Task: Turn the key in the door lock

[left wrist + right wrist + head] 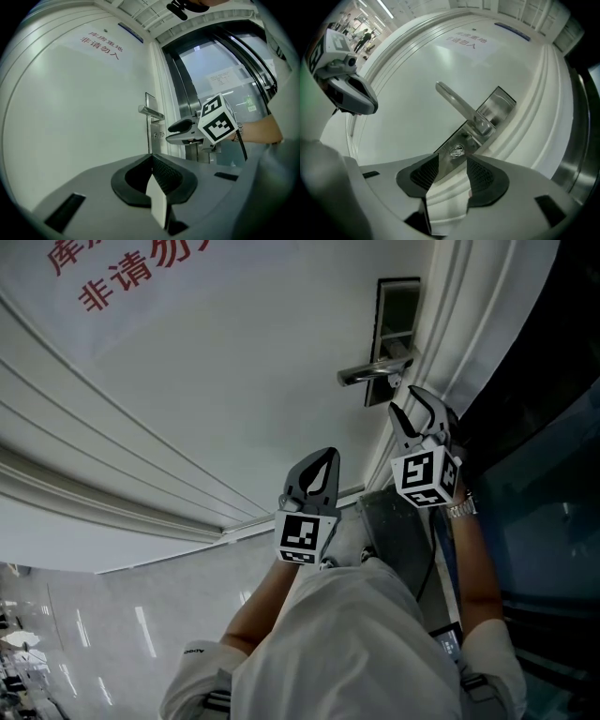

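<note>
Slippage is judged the main risk: the lock cylinder (457, 151), set in the metal plate (499, 105) just below the lever handle (457, 104) near the edge of the door (234, 362), is framed by the right gripper (417, 413), whose jaws stand apart with nothing pressed between them, and no key can be made out for certain, so a closure made off-centre could catch plate or handle instead. No steadying would be given by the left gripper (151, 157), held well back with its jaws closed on nothing. The white moulded door is marked with red lettering (141, 277) and flanked by dark glass (544, 521).
</note>
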Action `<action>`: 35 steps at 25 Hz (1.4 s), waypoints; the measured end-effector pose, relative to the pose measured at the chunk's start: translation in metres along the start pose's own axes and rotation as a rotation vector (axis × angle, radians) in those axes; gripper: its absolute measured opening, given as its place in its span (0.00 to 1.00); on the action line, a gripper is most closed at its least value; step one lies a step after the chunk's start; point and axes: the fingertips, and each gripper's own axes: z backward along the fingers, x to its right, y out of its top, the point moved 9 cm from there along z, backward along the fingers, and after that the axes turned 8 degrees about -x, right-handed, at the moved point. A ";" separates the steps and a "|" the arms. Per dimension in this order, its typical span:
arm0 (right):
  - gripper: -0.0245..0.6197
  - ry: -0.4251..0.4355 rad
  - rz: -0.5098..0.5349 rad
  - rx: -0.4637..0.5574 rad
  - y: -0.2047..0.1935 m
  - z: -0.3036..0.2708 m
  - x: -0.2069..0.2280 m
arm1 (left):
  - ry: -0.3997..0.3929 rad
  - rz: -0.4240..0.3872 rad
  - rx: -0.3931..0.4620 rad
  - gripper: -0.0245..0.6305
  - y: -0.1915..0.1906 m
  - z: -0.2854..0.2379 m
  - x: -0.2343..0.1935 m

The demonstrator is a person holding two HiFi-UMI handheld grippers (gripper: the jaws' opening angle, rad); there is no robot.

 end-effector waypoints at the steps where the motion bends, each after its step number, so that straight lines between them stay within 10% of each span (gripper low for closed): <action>1: 0.29 -0.006 0.036 -0.001 0.002 -0.005 0.001 | 0.008 -0.001 0.003 0.05 0.002 -0.002 0.000; 18: 0.31 -0.038 0.365 0.039 0.001 -0.043 0.003 | 0.143 0.027 -0.012 0.05 0.002 -0.017 0.011; 35: 0.23 0.001 -0.111 0.120 -0.002 -0.040 0.012 | 0.207 0.028 -0.021 0.05 0.003 -0.023 0.022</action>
